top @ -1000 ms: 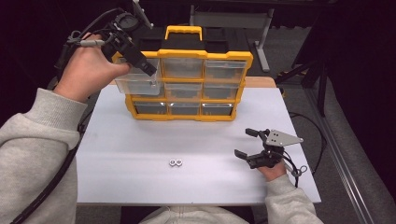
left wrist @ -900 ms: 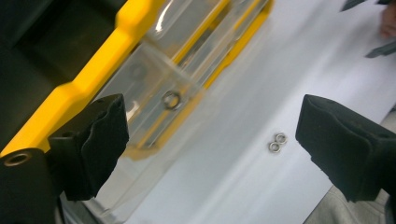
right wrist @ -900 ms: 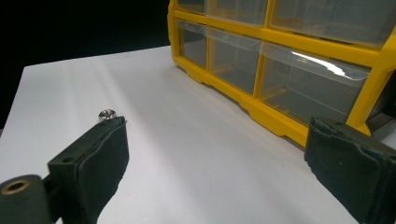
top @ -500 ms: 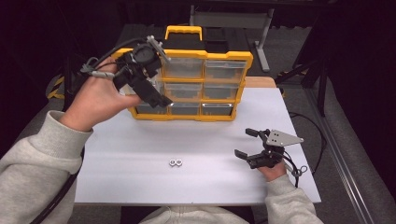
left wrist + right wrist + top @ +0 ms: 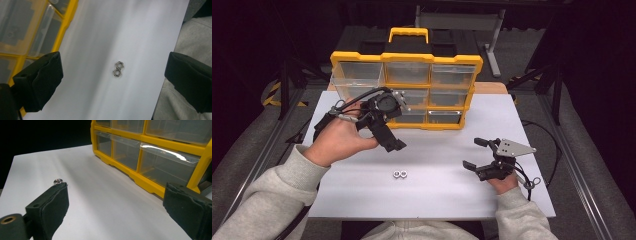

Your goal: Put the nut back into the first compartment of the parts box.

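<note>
A dark room surrounds a white table, which takes up the middle of the high view. At twelve o'clock on the table stands a yellow organizer with clear drawers and a carry handle on top; its upper left drawer is pulled out toward the person. A person in grey sleeves reaches in from six o'clock.

The left gripper is held up in the left hand at about nine o'clock from the table's middle, in front of the organizer's lower left drawers and tilted down toward the table. Its jaws stand wide apart and hold nothing; in the left gripper view the gap between them frames bare table and the nuts.

The right gripper sits low at about four o'clock, well apart from the left one, its grey plate on top. Its jaws are also spread, with nothing between them, and point toward the organizer's front.

Two small metal nuts lie touching each other on the table at about six o'clock, between the two grippers and nearer the person.
</note>
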{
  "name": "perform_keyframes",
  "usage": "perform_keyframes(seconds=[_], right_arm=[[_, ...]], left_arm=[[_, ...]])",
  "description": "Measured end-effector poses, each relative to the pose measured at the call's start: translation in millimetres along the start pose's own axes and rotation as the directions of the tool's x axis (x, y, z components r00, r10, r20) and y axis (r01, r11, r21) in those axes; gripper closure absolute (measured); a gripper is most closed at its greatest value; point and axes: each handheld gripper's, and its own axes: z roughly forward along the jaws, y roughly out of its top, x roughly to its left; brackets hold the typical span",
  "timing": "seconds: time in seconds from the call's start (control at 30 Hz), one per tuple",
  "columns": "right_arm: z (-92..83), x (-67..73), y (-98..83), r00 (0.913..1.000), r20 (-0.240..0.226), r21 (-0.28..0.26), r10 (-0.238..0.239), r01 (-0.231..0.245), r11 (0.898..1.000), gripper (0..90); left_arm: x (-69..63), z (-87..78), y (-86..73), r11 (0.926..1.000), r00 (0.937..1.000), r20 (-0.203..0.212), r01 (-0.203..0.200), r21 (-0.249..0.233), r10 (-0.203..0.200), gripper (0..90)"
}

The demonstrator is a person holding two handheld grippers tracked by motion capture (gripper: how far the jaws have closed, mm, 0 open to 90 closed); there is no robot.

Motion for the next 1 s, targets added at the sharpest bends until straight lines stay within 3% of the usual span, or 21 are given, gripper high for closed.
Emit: perform_keyframes(seconds=[0.03, 0.1, 0.23, 0.4, 0.53, 0.83, 1.0], right_arm=[[-0.1, 0.0, 0.0, 1.0, 0.001, -0.001, 0.001, -0.001, 1.0, 7.2], [-0.1, 0.0, 0.0, 1.0, -0.001, -0.002, 0.001, -0.001, 1.0, 7.2], [0.2, 0.1, -0.1, 1.0, -0.003, -0.002, 0.001, -0.001, 1.0, 7.2], [-0.2, 0.4, 0.1, 1.0, -0.002, -0.001, -0.001, 0.001, 1.0, 7.2], [0.0, 0.6, 0.1, 1.0, -0.001, 0.001, -0.002, 0.002, 1.0, 7.1], [0.3, 0.5, 0.0, 1.0, -0.002, 0.001, 0.0, 0.0, 1.0, 7.1], [0.7, 0.7, -0.1, 1.0, -0.005, 0.003, -0.001, 0.001, 1.0, 7.1]], left_arm=[[0.0, 0.0, 0.0, 1.0, 1.0, 0.0, 0.0, 0.0, 0.0, 1.9], [-2.9, 16.7, -3.4, 0.9999, 0.9998, 0.011, -0.015, 0.007, 0.015, 1.1], [-7.2, 40.3, -7.8, 0.9988, 0.9993, 0.035, -0.01, 0.047, 0.009, 0.5], [-0.9, 64.8, -18.0, 0.9981, 0.9972, 0.074, 0.006, 0.062, -0.01, 0.7], [2.9, 82.9, -27.5, 0.9961, 0.9964, 0.079, 0.024, 0.085, -0.031, 1.9], [4.6, 113.4, -41.4, 0.9933, 0.996, 0.087, 0.009, 0.115, -0.019, 4.4], [-0.2, 142.9, -48.9, 0.9832, 0.9946, 0.103, -0.02, 0.182, 0.001, 4.8]])
